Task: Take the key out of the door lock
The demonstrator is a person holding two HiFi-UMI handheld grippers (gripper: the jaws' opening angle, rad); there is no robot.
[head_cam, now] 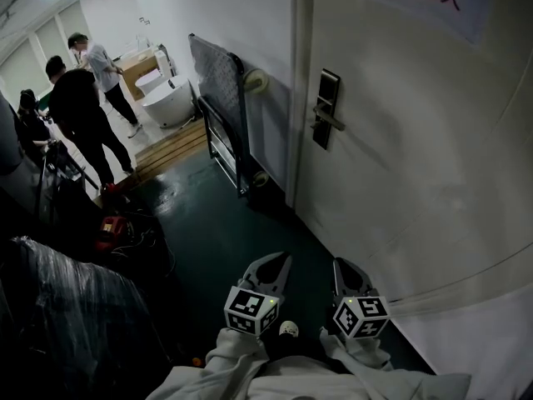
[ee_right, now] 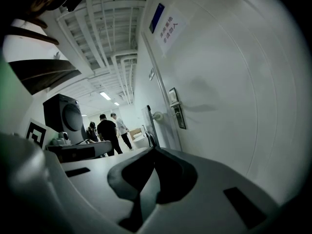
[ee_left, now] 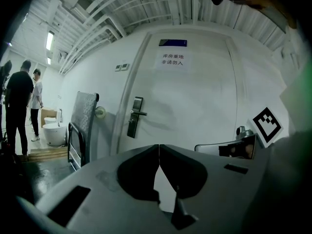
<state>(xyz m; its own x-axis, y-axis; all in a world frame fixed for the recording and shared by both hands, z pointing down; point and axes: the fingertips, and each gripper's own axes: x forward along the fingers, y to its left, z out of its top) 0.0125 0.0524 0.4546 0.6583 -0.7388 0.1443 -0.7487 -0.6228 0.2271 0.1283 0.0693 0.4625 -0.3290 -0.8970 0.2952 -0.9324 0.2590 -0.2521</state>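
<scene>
We see a dark green floor (head_cam: 225,232), glossy with reflections. A black-framed trolley (head_cam: 223,132) stands upright on it, just beside the door (head_cam: 400,157). Farther off, a low wooden platform (head_cam: 171,147) lies on the floor and bears a white bathtub (head_cam: 169,100). A person in black (head_cam: 79,111) stands near the platform. At the left rest a red object (head_cam: 109,232) and a bundle under dark plastic sheeting (head_cam: 67,298).

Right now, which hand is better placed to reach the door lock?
Right, probably. The right gripper is beside the door; the left gripper is farther out over the floor. Both are shut, empty and far from the lock. I can't make out a key.
</scene>
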